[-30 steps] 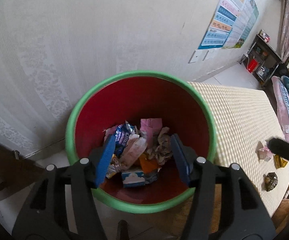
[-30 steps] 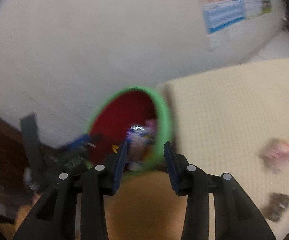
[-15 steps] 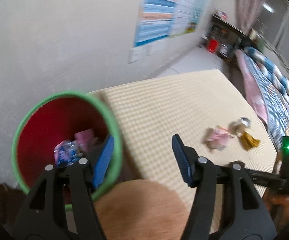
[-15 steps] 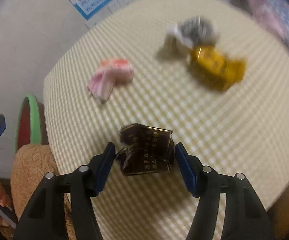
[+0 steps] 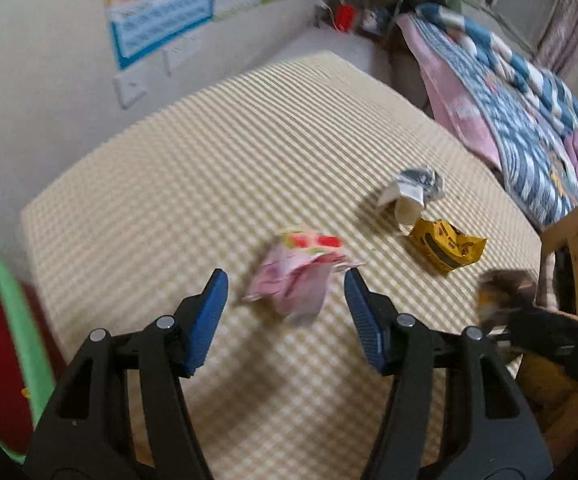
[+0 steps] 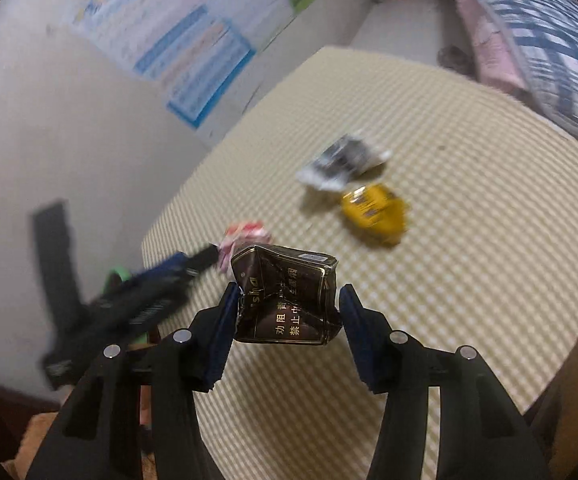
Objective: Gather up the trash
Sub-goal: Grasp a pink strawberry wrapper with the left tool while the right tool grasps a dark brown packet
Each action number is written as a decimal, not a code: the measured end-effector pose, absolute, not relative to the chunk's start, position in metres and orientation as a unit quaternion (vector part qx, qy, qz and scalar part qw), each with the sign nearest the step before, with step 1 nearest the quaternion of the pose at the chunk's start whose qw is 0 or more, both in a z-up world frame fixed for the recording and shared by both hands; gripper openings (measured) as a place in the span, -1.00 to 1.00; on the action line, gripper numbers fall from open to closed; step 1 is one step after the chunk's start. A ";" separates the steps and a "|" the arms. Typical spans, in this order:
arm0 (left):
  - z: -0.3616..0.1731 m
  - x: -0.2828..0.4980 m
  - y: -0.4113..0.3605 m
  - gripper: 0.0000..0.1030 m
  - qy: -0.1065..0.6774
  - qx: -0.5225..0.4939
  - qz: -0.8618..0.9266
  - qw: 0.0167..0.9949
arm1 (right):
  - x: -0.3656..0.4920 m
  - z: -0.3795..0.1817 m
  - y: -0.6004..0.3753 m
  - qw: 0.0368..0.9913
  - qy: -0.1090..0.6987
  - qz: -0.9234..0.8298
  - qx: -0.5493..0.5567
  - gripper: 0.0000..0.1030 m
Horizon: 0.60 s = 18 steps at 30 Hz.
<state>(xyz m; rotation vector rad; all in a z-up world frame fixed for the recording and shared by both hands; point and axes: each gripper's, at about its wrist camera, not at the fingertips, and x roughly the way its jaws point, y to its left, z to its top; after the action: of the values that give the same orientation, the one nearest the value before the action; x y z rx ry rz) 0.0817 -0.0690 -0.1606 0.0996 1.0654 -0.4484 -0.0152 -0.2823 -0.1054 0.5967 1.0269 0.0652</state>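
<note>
At far left of my left view sits the bin (image 5: 9, 320); mid-frame, my left gripper (image 5: 285, 312) gapes around the pink wrapper (image 5: 297, 276). My right gripper (image 6: 285, 320) pinches the brown packet (image 6: 285, 296); three pieces remain.

Glossy crumpled brown pack (image 6: 287, 296); shiny yellow wrapper (image 5: 447, 245); matt checked cloth tablecloth (image 5: 249, 140).

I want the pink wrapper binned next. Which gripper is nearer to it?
Left. The left gripper hangs open just short of the pink wrapper, fingers either side. The right gripper, around the brown pack, sits farther back.
</note>
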 end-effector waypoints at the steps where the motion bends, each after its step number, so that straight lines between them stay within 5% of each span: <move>1: -0.167 0.085 -0.077 0.12 0.511 0.053 -0.214 0.831 | -0.018 -0.105 -0.290 0.827 0.480 0.027 0.292 -0.04; 3: -0.177 0.089 -0.087 0.08 0.521 0.060 -0.212 0.825 | -0.022 -0.103 -0.296 0.823 0.477 0.025 0.309 -0.04; 5: -0.187 0.096 -0.093 -0.20 0.535 0.067 -0.209 0.816 | -0.024 -0.098 -0.299 0.821 0.474 0.029 0.317 -0.04; 18: -0.151 0.072 -0.054 -0.33 0.504 0.018 -0.202 0.839 | -0.015 -0.079 -0.272 0.837 0.456 0.066 0.294 -0.04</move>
<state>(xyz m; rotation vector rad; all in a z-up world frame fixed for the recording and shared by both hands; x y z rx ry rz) 0.0724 -0.0538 -0.1512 0.0371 1.0667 -0.4263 -0.0148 -0.2725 -0.0786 0.6225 0.9645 0.1407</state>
